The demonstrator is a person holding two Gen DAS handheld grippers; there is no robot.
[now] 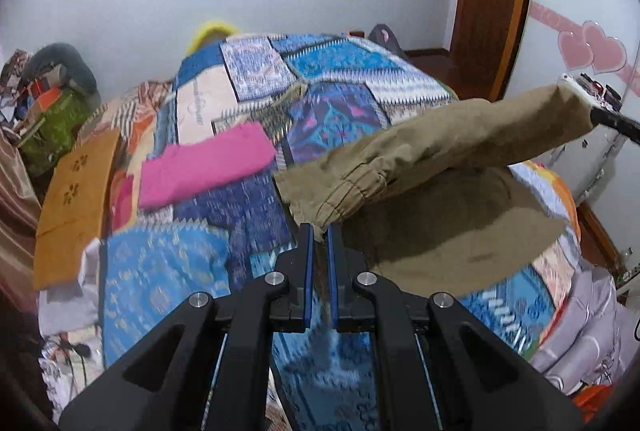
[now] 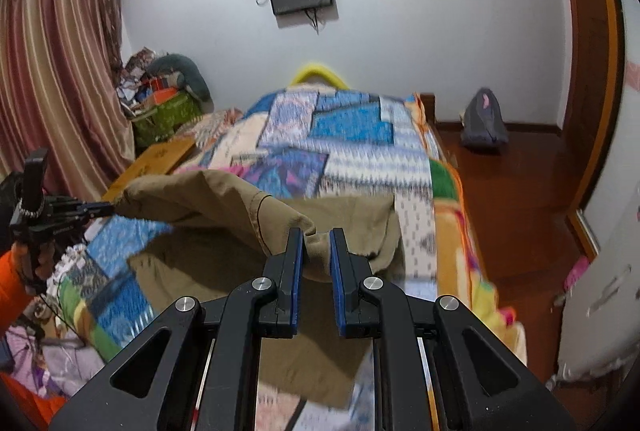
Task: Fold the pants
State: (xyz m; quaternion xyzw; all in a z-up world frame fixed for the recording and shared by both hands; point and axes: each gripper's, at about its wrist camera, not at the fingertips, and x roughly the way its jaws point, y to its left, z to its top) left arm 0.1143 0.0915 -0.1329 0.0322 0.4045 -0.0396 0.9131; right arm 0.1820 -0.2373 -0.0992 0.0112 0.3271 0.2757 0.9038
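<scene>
A bedroom bed under a patchwork quilt (image 2: 352,151) is serving as the folding surface. The khaki pants (image 1: 452,231) are lying on its near part, one edge raised between the two tools. The left gripper (image 1: 319,231) is clamping the elastic cuff; the right gripper (image 2: 316,243) is pinching a bunched fold. This looks like mid-fold: next, carrying the lifted edge across and laying it flat.

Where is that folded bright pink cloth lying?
In the left wrist view, the folded bright pink cloth lies on the patchwork bedspread, left of the lifted khaki pants.
</scene>
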